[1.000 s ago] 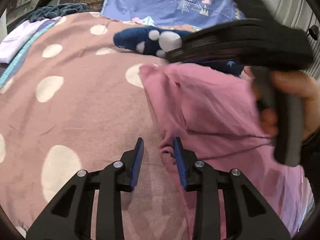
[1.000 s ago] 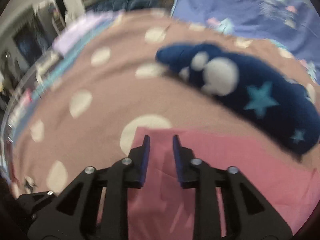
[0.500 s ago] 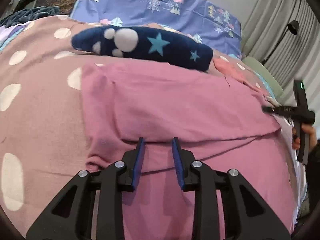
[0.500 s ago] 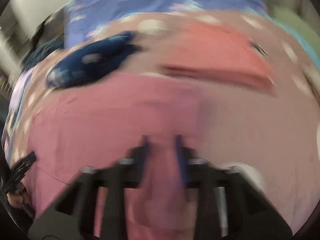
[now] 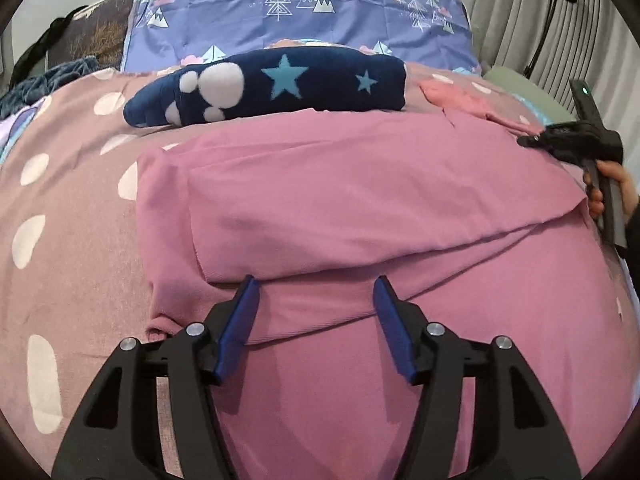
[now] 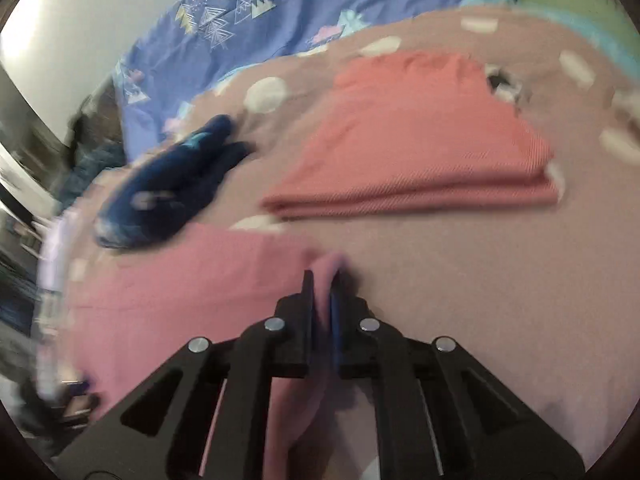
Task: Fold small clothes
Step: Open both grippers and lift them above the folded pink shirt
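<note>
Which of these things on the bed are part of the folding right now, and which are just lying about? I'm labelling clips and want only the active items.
In use:
- pink garment
- right tool, shut on the garment's edge
- left tool, jaws opening over the garment

Lying about:
- navy star-print item
- folded coral cloth
- polka-dot blanket
- purple tree-print pillow

A mauve-pink garment point(image 5: 360, 200) lies on a dusty-rose blanket point(image 5: 72, 208) dotted cream. At twelve o'clock sits a navy item point(image 5: 280, 84) with teal stars and white blobs, backed by periwinkle bedding point(image 5: 300, 12) printed with trees. A coral folded piece point(image 6: 420, 140) lies at one o'clock.
</note>
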{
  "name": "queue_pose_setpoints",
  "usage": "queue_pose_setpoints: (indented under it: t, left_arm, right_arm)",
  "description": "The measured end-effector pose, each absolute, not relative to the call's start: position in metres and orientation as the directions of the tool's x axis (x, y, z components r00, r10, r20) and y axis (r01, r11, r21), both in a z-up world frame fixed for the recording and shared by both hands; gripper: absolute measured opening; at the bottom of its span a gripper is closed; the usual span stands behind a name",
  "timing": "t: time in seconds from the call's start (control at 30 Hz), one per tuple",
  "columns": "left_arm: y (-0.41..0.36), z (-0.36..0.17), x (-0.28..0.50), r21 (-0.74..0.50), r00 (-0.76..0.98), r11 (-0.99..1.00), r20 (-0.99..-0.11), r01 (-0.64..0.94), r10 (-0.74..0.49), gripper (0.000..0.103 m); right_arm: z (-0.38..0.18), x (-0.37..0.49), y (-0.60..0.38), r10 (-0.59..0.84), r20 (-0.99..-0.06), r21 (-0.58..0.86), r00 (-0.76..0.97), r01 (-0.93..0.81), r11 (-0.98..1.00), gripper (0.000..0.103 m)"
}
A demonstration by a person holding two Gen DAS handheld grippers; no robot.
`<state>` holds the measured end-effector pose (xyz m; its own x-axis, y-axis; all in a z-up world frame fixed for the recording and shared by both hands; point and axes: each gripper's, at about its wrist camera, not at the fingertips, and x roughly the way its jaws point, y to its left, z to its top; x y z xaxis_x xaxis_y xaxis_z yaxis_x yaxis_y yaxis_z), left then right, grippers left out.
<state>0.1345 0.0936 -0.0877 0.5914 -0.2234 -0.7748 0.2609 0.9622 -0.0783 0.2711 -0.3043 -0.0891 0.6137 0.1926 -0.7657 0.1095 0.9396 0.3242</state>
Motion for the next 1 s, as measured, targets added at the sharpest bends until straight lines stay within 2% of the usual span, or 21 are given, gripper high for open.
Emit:
queue_pose_setpoints:
  t: [0.07, 0.13, 0.2, 0.23, 0.27, 0.3, 0.37, 0.43, 0.47, 0.5, 0.53, 0.6, 0.63, 0.67, 0.73, 0.8, 0.87, 0.9, 1.0]
  left_arm:
    - [0.097, -0.088, 0.135, -0.098, 0.59, 0.961, -0.772, 0.26, -0.239, 0.061]
    - [0.101, -0.088, 0.135, -0.119, 0.588, 0.958, -0.768, 0.259, -0.254, 0.061]
    - [0.1, -0.088, 0.135, -0.119, 0.588, 0.958, -0.768, 0.259, -0.255, 0.061]
    - [0.1, -0.088, 0.134, -0.116, 0.588, 0.959, -0.768, 0.26, -0.252, 0.061]
    - [0.099, -0.088, 0.133, -0.113, 0.589, 0.959, -0.769, 0.26, -0.25, 0.061]
    - [0.099, -0.088, 0.133, -0.11, 0.589, 0.959, -0.769, 0.261, -0.249, 0.061]
    - [0.098, -0.088, 0.133, -0.111, 0.589, 0.959, -0.769, 0.261, -0.249, 0.061]
    - [0.098, -0.088, 0.133, -0.11, 0.589, 0.959, -0.769, 0.26, -0.248, 0.061]
    - [0.098, -0.088, 0.133, -0.109, 0.589, 0.959, -0.769, 0.26, -0.248, 0.061]
    - [0.098, -0.088, 0.133, -0.11, 0.59, 0.959, -0.768, 0.261, -0.248, 0.061]
    - [0.098, -0.088, 0.133, -0.112, 0.589, 0.959, -0.768, 0.26, -0.25, 0.061]
    - [0.098, -0.088, 0.133, -0.111, 0.59, 0.959, -0.768, 0.26, -0.249, 0.061]
    - [0.098, -0.088, 0.133, -0.109, 0.59, 0.959, -0.769, 0.26, -0.248, 0.061]
    - [0.098, -0.088, 0.133, -0.11, 0.589, 0.959, -0.769, 0.26, -0.248, 0.061]
    - [0.098, -0.088, 0.133, -0.11, 0.589, 0.959, -0.769, 0.26, -0.248, 0.061]
    - [0.098, -0.088, 0.133, -0.115, 0.589, 0.959, -0.768, 0.26, -0.252, 0.061]
    - [0.101, -0.085, 0.132, -0.128, 0.592, 0.959, -0.763, 0.255, -0.259, 0.061]
    - [0.102, -0.082, 0.132, -0.134, 0.596, 0.96, -0.76, 0.245, -0.258, 0.056]
    - [0.114, -0.063, 0.129, -0.227, 0.625, 0.95, -0.716, 0.213, -0.311, 0.029]
  right_arm:
    - [-0.087, 0.268, -0.304, 0.133, -0.771, 0.282, 0.623, 0.146, 0.948, 0.005]
    - [-0.077, 0.251, -0.304, 0.098, -0.772, 0.258, 0.628, 0.169, 0.951, 0.014]
    - [-0.058, 0.212, -0.294, 0.136, -0.73, 0.259, 0.669, 0.087, 0.962, 0.018]
    - [-0.052, 0.196, -0.286, 0.167, -0.712, 0.249, 0.682, 0.023, 0.968, 0.024]
    - [-0.044, 0.174, -0.274, 0.194, -0.696, 0.22, 0.692, -0.053, 0.974, 0.041]
    - [-0.04, 0.159, -0.264, 0.203, -0.686, 0.186, 0.698, -0.102, 0.977, 0.048]
    - [-0.039, 0.128, -0.233, 0.189, -0.694, 0.052, 0.694, -0.214, 0.975, 0.048]
    - [-0.054, 0.12, -0.219, 0.08, -0.733, -0.084, 0.675, -0.206, 0.975, 0.03]
    - [-0.065, 0.123, -0.225, -0.013, -0.744, -0.144, 0.669, -0.141, 0.979, 0.01]
    - [-0.075, 0.128, -0.238, -0.08, -0.752, -0.164, 0.654, -0.068, 0.984, 0.022]
    - [-0.085, 0.129, -0.265, -0.021, -0.771, -0.034, 0.637, -0.008, 0.999, 0.028]
    - [-0.092, 0.124, -0.303, 0.144, -0.765, 0.247, 0.627, 0.08, 0.966, 0.025]
    - [-0.09, 0.121, -0.305, 0.148, -0.76, 0.258, 0.633, 0.086, 0.962, 0.024]
    - [-0.085, 0.116, -0.301, 0.113, -0.756, 0.221, 0.644, 0.088, 0.971, 0.016]
    - [-0.08, 0.11, -0.29, 0.045, -0.762, 0.127, 0.646, 0.081, 0.989, 0.02]
    - [-0.077, 0.101, -0.287, 0.081, -0.758, 0.15, 0.647, 0.053, 0.987, 0.021]
    - [-0.072, 0.094, -0.29, 0.165, -0.734, 0.239, 0.659, 0.024, 0.971, 0.021]
    - [-0.07, 0.092, -0.29, 0.187, -0.725, 0.262, 0.663, 0.014, 0.965, 0.021]
    - [-0.051, 0.093, -0.281, 0.208, -0.678, 0.27, 0.705, -0.024, 0.963, 0.016]
